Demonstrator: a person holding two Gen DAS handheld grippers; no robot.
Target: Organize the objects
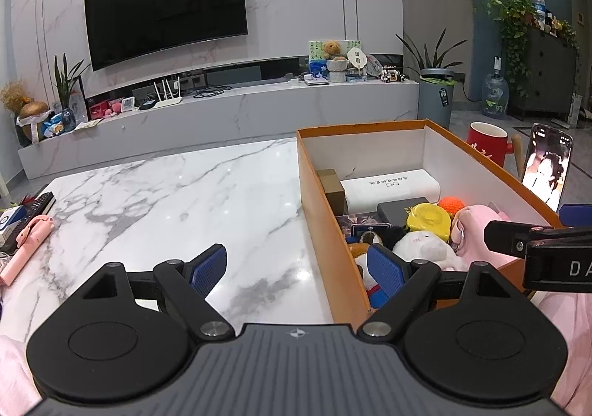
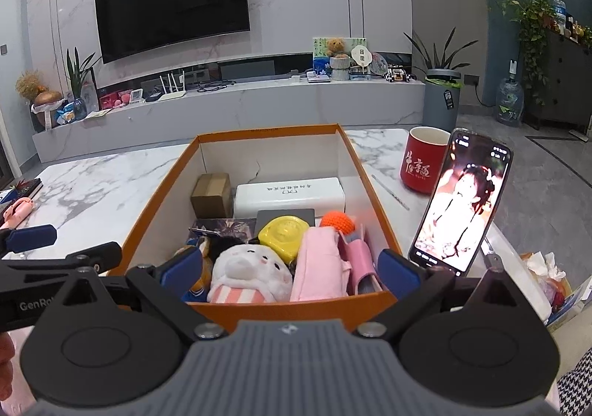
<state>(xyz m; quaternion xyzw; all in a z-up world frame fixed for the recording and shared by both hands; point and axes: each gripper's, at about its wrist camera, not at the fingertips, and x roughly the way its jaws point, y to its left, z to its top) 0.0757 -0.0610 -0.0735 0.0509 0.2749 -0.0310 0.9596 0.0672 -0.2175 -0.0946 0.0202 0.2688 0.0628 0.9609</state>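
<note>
An orange box [image 2: 148,208] stands on the marble table [image 1: 166,201]; it also shows in the left wrist view [image 1: 325,227]. Inside lie a white plush [image 2: 248,275], a pink pouch [image 2: 318,268], a yellow tape measure [image 2: 283,234], an orange knitted ball [image 2: 336,221], a white case [image 2: 288,195] and a brown carton [image 2: 211,194]. My right gripper [image 2: 292,271] is open and empty over the box's near end. My left gripper [image 1: 296,268] is open and empty, straddling the box's left wall.
A lit phone [image 2: 462,205] stands propped right of the box beside a red mug [image 2: 421,164]. A pink selfie stick [image 1: 26,249] and remotes lie at the table's left edge. A TV wall and low console stand beyond.
</note>
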